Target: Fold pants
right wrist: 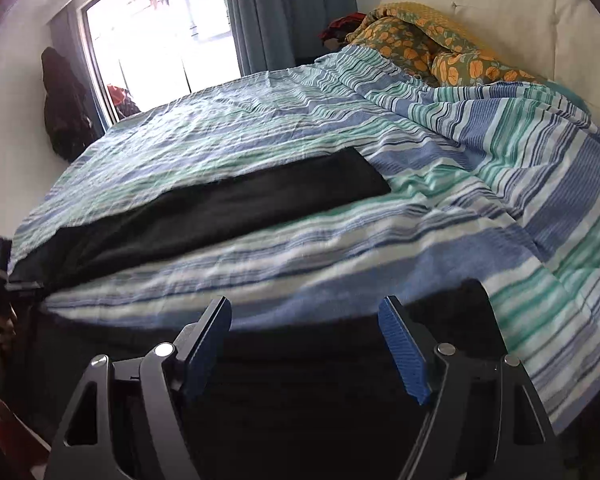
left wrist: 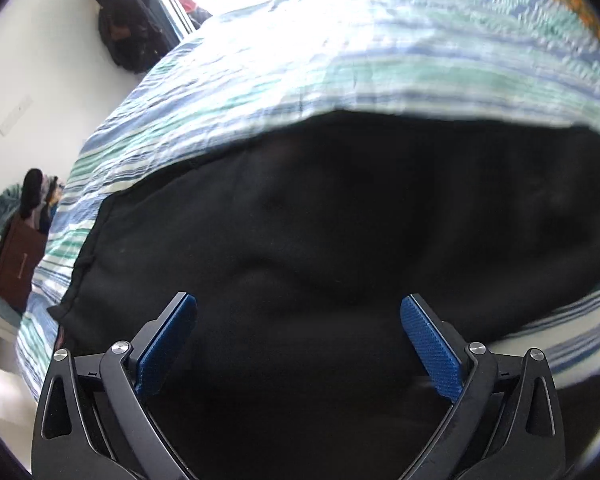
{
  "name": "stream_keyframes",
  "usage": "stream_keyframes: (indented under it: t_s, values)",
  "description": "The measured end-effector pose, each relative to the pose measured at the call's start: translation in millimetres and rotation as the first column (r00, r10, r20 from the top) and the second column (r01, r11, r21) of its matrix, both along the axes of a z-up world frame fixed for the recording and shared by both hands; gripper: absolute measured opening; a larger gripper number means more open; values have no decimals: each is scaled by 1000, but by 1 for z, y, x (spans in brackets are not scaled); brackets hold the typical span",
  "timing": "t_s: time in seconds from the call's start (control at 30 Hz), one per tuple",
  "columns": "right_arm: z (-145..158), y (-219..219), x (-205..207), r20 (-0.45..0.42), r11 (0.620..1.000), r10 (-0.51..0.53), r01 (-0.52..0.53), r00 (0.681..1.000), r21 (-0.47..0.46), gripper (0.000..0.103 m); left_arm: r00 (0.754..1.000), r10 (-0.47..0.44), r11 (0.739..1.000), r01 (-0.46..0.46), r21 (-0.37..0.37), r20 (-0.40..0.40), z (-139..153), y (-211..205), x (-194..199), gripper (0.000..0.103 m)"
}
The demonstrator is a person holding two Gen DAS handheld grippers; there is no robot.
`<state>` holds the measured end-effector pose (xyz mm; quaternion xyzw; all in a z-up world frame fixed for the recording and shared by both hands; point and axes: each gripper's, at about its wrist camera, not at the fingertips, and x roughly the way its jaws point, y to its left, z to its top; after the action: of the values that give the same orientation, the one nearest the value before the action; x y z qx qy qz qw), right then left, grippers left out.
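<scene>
Black pants [left wrist: 320, 240] flat on striped bedspread [left wrist: 260, 72], just beneath both spread-jawed, empty hand-held grippers [left wrist: 299, 312] [right wrist: 305, 314].

- plain black fabric pants [left wrist: 320, 240], no pattern, fill centre and bottom of left wrist view
- crinkled bedsheet [right wrist: 440, 184] striped blue, green, white, thin navy lines
- black metal gripper fingers with ribbed blue pads [left wrist: 430, 344], both views
- bunched quilt [right wrist: 432, 48], upper right of right view: mustard-olive, orange floral print
- grey-blue curtain [right wrist: 284, 12], top centre
- cream upholstered headboard [right wrist: 520, 12], far upper right
</scene>
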<state>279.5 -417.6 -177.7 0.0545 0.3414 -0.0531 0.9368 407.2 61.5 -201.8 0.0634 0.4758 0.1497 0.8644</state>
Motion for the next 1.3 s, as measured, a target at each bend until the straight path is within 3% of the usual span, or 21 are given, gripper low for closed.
stream_keyframes:
  t_s: [0.13, 0.2, 0.27, 0.3, 0.37, 0.5, 0.53, 0.6, 0.67, 0.7, 0.8, 0.9, 0.97, 1.0, 1.07, 1.1, 1.17, 1.3]
  values:
    - [-7, 16, -14, 7, 999, 44, -44, 999, -31, 76, 998, -28, 997, 32, -72, 55, 18, -30, -43, 102]
    - [-15, 21, -7, -8, 997, 76, -76, 997, 1, 77, 1000, -30, 994, 30, -108, 4, -2, -42, -74, 102]
    - [-38, 18, 0, -93, 997, 67, -64, 993, 39, 78, 996, -25, 993, 16, -118, -83, -36, -46, -100, 102]
    - [-52, 15, 4, -147, 997, 62, -56, 987, 45, 79, 999, -18, 992, 13, -126, -42, -38, -46, -116, 102]
    - [-53, 15, 0, -116, 997, 73, -71, 991, 26, 79, 1000, -6, 991, 5, -136, -11, -26, -41, -135, 102]
    - [-23, 18, -17, -16, 997, 72, -73, 997, -7, 79, 997, 64, 986, -56, -159, 44, -1, -3, -151, 102]
    - [-21, 21, -20, -11, 997, 79, -79, 997, -20, 84, 996, 89, 987, -87, -135, 12, -5, 7, -152, 102]
    - [-34, 25, -16, -85, 996, 76, -79, 993, -34, 89, 984, 166, 981, -172, -93, -65, -21, 34, -149, 103]
    - [-56, 23, -8, -176, 998, 59, -62, 983, -10, 91, 975, 223, 959, -221, -177, -9, -14, 58, -156, 102]
    - [-56, 22, -9, -147, 998, 58, -59, 987, -3, 93, 973, 231, 956, -224, -188, 16, -7, 64, -154, 102]
    - [-56, 23, -8, -129, 998, 59, -59, 990, 3, 97, 976, 181, 971, -158, -182, 120, 17, 74, -124, 102]
    - [-60, 25, -7, -109, 998, 65, -67, 992, -9, 100, 991, 116, 978, -102, -184, 66, 5, 92, -66, 102]
    - [-62, 22, -5, -101, 998, 63, -63, 993, 6, 102, 994, 109, 987, -110, -114, -10, -26, 107, -35, 103]
    - [-63, 22, -4, -97, 998, 61, -61, 993, 6, 103, 996, 85, 987, -88, -136, -32, -37, 105, -32, 103]
    - [-65, 24, -6, -88, 999, 54, -54, 995, 5, 103, 993, 89, 981, -74, -179, 77, -37, 109, -40, 103]
    - [-66, 24, -6, -85, 999, 50, -49, 995, 5, 103, 992, 90, 983, -75, -165, 87, -36, 106, -41, 103]
    - [-67, 26, -9, -83, 999, 46, -45, 996, 4, 103, 993, 85, 988, -72, -137, 86, -37, 102, -41, 103]
    - [-67, 26, -6, -85, 999, 46, -46, 995, 3, 103, 993, 87, 985, -73, -159, 83, -37, 107, -42, 103]
